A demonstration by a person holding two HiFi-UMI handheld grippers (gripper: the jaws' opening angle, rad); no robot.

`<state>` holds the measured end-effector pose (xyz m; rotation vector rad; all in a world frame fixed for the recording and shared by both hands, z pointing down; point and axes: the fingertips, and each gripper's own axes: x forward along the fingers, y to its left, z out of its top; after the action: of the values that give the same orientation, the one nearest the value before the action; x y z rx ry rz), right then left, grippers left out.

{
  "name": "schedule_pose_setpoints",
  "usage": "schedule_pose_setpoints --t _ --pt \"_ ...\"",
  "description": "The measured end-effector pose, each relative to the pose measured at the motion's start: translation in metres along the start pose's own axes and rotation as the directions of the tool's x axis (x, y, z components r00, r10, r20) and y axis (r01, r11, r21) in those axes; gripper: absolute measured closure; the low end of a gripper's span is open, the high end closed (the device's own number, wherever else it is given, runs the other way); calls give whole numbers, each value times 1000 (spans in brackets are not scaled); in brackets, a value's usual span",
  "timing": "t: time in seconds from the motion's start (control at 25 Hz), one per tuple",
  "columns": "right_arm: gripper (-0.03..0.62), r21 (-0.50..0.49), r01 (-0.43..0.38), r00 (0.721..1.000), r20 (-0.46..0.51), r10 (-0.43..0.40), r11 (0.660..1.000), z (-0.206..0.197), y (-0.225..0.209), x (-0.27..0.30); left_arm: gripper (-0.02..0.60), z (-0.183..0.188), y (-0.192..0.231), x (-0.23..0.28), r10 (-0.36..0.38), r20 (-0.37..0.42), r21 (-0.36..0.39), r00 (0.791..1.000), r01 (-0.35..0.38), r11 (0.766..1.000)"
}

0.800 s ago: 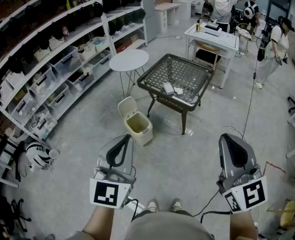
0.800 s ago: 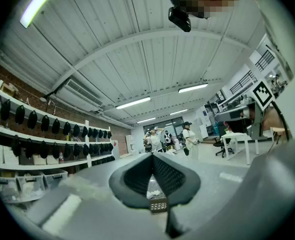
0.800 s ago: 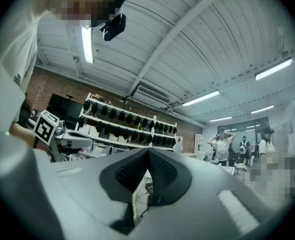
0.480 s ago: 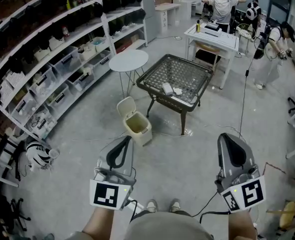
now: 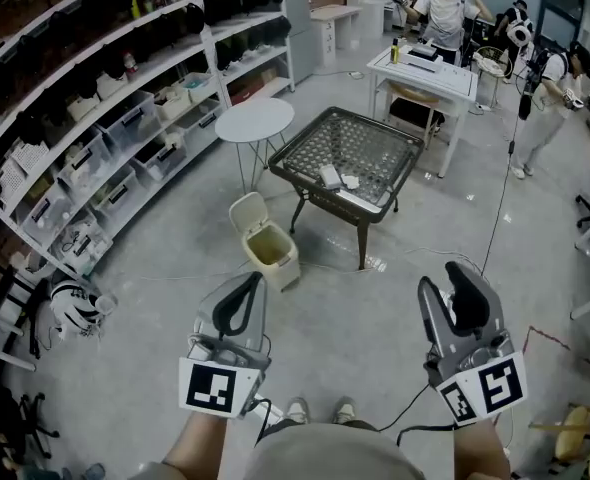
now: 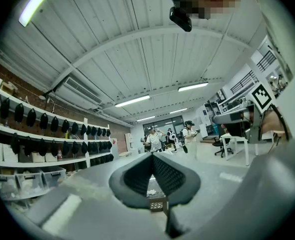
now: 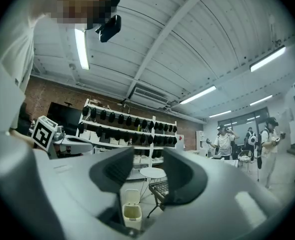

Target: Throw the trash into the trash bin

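The beige trash bin (image 5: 268, 247) stands on the floor with its lid up, left of a dark glass-topped table (image 5: 367, 146). Two pieces of white trash (image 5: 331, 176) lie near the table's front edge. Both grippers hang low in the head view, well short of bin and table. My left gripper (image 5: 252, 277) is shut, fingertips touching, with nothing in it; its own view shows the closed tips (image 6: 152, 154). My right gripper (image 5: 443, 278) stands open and empty. Through its gap (image 7: 148, 156) I see the bin (image 7: 131, 213) and the table's corner (image 7: 162, 188).
A round white table (image 5: 257, 120) stands behind the bin. Long shelves (image 5: 95, 138) with boxes run along the left. A white desk (image 5: 425, 73) and several people (image 5: 445, 13) are at the back. A cable (image 5: 490, 238) trails over the floor at right.
The right gripper's jaws were together and have opened, with nothing between them. The view has crept slightly toward the table. The left gripper has not changed.
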<state>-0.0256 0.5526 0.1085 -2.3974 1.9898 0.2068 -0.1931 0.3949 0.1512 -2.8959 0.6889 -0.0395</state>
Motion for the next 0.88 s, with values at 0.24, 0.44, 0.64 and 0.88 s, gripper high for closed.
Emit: schedule_pose_setpoints --t 0.24,0.44,0.64,0.88 --pt "356 9 -11 1000 -16 11 1000 -5 -23 -9 579 2 -19 11 11 -5 7 1000 -11 1000" --pt "356 22 -46 999 6 46 999 -6 -41 -22 578 6 -40 15 42 5 26 999 -42 999" --pt "356 21 -73 997 12 73 997 -11 -52 -17 578 3 -45 22 63 -2 34 998 -63 997" --pt "356 16 -88 996 28 88 996 -24 -65 4 580 -7 -36 40 85 15 44 996 -86 995"
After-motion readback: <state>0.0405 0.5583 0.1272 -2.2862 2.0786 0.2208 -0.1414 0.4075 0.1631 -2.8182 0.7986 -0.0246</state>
